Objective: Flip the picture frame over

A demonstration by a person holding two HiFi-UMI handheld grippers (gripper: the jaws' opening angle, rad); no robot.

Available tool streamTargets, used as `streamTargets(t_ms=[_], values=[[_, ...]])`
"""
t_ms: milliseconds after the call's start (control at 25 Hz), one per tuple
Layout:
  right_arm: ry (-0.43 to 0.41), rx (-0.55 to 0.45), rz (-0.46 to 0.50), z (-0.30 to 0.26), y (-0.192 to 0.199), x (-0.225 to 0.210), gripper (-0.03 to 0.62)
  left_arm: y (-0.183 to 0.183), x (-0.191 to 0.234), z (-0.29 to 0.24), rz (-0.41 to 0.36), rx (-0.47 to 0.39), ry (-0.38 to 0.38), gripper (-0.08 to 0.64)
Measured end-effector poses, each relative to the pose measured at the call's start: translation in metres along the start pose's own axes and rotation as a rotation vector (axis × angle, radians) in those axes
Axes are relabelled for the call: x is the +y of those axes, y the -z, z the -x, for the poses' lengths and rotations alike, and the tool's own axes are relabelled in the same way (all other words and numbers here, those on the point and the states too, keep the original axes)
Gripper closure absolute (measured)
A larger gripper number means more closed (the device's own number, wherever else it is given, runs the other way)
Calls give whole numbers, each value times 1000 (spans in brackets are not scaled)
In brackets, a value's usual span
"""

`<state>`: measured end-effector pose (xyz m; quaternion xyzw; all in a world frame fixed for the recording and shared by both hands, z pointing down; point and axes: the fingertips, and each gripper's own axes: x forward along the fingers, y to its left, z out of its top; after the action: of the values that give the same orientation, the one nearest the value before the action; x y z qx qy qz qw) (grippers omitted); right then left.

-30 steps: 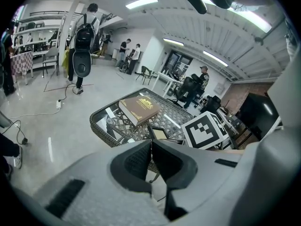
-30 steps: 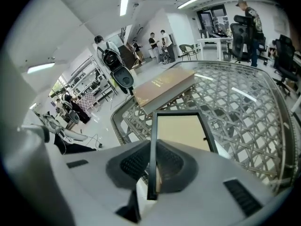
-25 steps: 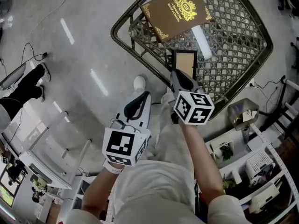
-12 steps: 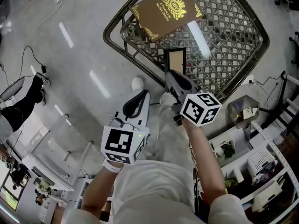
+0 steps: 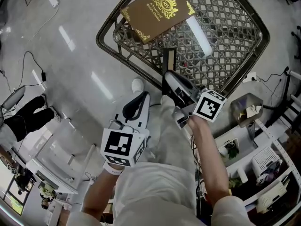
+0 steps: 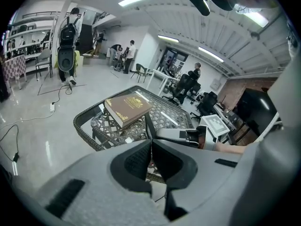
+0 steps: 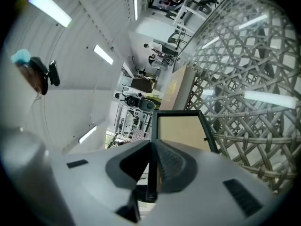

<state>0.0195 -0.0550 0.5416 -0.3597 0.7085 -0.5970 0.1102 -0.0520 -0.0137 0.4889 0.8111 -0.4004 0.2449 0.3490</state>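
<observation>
A black picture frame [image 5: 169, 60] with a tan panel stands tipped up on its edge over the near side of the wicker glass-topped table [image 5: 230, 36]. My right gripper [image 5: 165, 73] is shut on its near edge. In the right gripper view the frame [image 7: 181, 131] rises straight out of the pinched jaws [image 7: 151, 147]. My left gripper [image 5: 141, 95] hangs shut and empty over the floor, short of the table. In the left gripper view its jaws [image 6: 151, 142] meet, with the frame's thin edge [image 6: 148, 126] beyond them.
A brown book with gold print [image 5: 157, 11] lies on the table's far left corner. White shelving with small items [image 5: 263, 164] stands at the right. A seated person's legs [image 5: 23, 117] and floor cables are at the left. My shoe [image 5: 138, 84] is by the table.
The right gripper has rolled and lifted, which tipped the frame from nearly flat, face showing, to standing on edge. The left gripper has hardly shifted.
</observation>
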Motion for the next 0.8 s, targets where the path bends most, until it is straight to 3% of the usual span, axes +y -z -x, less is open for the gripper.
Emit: streamTargets(t_ms=[440,800], values=[[-280,-2,-205,8,-10,-4,538,-1,-16,-21,-21,29,23,529],[-363,-57,-293,21,-19,-13,538,3,-30,-30,-46,50,38,529]])
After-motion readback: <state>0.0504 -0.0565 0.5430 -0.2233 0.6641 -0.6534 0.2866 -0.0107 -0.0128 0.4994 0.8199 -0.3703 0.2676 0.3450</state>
